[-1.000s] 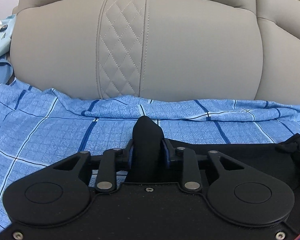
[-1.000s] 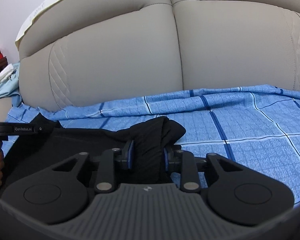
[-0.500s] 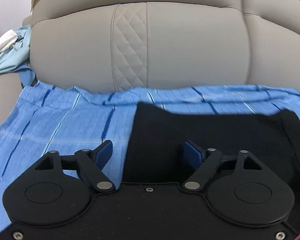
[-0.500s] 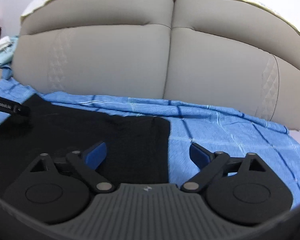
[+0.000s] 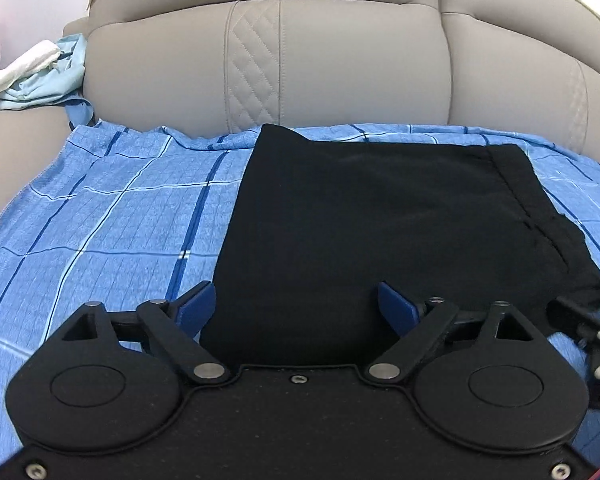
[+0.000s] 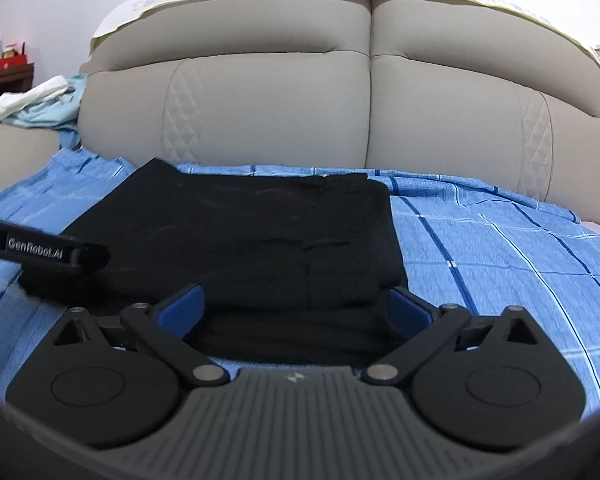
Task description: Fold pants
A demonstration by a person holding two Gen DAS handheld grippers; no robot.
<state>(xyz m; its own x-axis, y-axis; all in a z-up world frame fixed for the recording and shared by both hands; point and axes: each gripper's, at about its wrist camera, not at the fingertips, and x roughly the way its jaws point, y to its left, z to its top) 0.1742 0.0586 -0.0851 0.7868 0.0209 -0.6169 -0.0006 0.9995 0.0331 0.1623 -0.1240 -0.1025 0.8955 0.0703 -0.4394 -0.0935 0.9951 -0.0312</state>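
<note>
The black pants lie folded into a flat, roughly rectangular stack on the blue checked sheet, just in front of the padded grey headboard, and both grippers face that stack from its near side. The left gripper has its blue pads spread wide and widening further; the near edge of the cloth lies between and below them, but neither pad presses on it. The right gripper is likewise spread about as wide as it goes, its jaws opening, with the near right corner of the stack between the pads and nothing clamped. The stack's long axis runs left to right, parallel to the headboard, so each gripper looks across the short dimension. The left one sits over the left half of the near edge; the right one sits at the right end, where layered hems show one above another. From the right wrist view the left tool's black finger shows at the far left, hovering over the pants' left edge. Judging by this layout, any further fold would turn on that long axis: an end carried sideways over the other, and each hand is equally near its own end.
</note>
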